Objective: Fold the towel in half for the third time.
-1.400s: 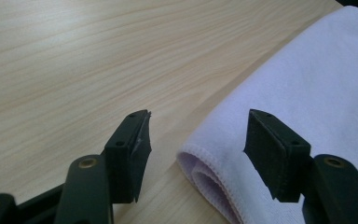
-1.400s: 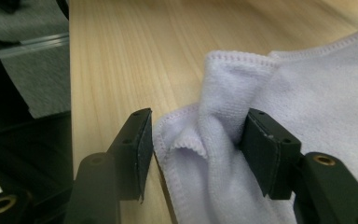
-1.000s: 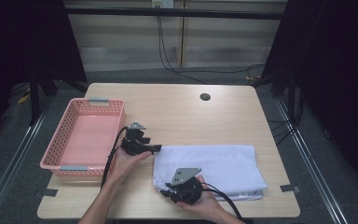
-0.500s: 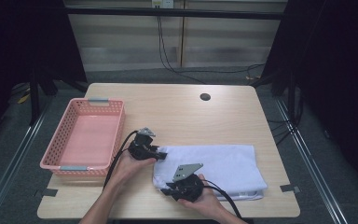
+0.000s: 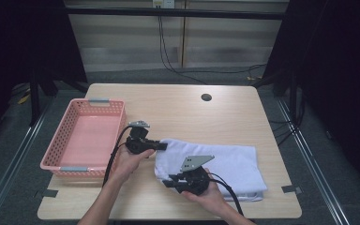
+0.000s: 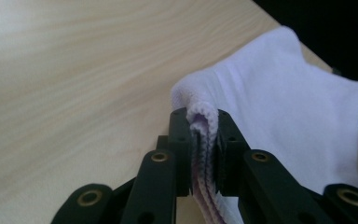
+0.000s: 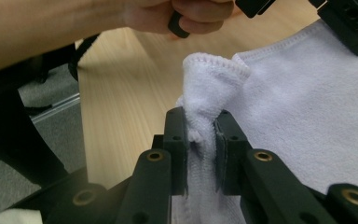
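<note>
Looking down from the high view, I see a white towel (image 5: 215, 164) lying folded on the tabletop (image 5: 178, 112), with the left claw (image 5: 161, 146) at its far left corner and the right claw (image 5: 168, 183) at its near left corner. A pink basket (image 5: 117, 115) sits just beyond the left claw's outer side, empty, and near enough that a wide swing could clip its rim. A dark round hole (image 5: 206, 97) lies well ahead of both claws, out of the way.

From the left gripper view, the left claw (image 6: 204, 140) is clamped on the towel's stitched hem (image 6: 200, 112), several layers pinched between the jaws; the rest of the cloth trails off to its right.

From the right gripper view, the right claw (image 7: 200, 135) grips a bunched corner (image 7: 214, 74) that stands up above the jaws. The other hand (image 7: 177, 14) hovers just ahead.

I judge the towel soft, light and limp: it will sag and drag, so corners along the hem are the sound places to hold.
</note>
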`<state>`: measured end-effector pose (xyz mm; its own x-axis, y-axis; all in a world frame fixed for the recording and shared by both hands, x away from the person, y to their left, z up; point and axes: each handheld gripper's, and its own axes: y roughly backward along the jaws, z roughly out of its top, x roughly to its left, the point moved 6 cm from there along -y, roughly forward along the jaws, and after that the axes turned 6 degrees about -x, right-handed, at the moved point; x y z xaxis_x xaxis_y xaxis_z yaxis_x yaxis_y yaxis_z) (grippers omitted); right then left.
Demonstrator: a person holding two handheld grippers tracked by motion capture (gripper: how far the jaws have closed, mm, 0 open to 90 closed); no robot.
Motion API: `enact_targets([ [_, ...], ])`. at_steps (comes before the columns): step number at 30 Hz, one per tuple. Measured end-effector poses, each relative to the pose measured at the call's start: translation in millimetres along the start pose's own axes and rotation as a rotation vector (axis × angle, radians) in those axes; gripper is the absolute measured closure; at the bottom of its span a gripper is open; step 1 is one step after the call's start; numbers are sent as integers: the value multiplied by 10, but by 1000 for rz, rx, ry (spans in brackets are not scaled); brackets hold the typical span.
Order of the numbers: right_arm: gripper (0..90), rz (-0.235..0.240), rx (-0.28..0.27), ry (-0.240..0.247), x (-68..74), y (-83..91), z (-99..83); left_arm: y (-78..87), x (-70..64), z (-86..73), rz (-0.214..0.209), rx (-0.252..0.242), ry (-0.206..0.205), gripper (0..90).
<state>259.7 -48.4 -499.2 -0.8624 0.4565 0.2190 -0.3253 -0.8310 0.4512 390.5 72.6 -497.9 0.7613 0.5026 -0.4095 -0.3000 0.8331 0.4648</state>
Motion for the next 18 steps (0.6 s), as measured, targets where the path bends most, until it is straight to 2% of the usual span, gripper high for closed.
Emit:
enact_targets([
  [1, 780, -1, -6, -1, -1, 10, 34, 0, 0, 0, 0, 0, 0, 802],
  [2, 780, 1, -16, 0, -1, 16, 78, 31, -17, 72, -3, -22, 13, 803],
  [4, 781, -2, -29, 7, 7, 32, 148, 59, -21, 121, 16, -28, 13, 804],
  [7, 782, -1, -57, 11, 17, 59, 242, 119, -12, 165, 22, -40, 21, 804],
  [8, 785, -5, -92, 29, 37, 76, 344, 192, -1, 200, 41, -52, 32, 805],
  [9, 785, -5, -92, 29, 37, 76, 344, 192, -1, 200, 41, -52, 32, 806],
  [10, 786, 6, -112, 33, 56, 61, 428, 272, 18, 217, 64, -48, 23, 806],
  [11, 787, 11, -117, 30, 63, 52, 457, 272, 18, 217, 64, -48, 23, 806],
  [15, 790, 31, -140, 39, 132, -35, 612, 542, 60, 334, 77, -88, 33, 806],
  [17, 791, 41, -152, 56, 183, -66, 721, 645, 49, 407, 93, -93, 20, 806],
  [18, 791, 46, -158, 66, 204, -78, 789, 709, 34, 460, 98, -111, 16, 806],
])
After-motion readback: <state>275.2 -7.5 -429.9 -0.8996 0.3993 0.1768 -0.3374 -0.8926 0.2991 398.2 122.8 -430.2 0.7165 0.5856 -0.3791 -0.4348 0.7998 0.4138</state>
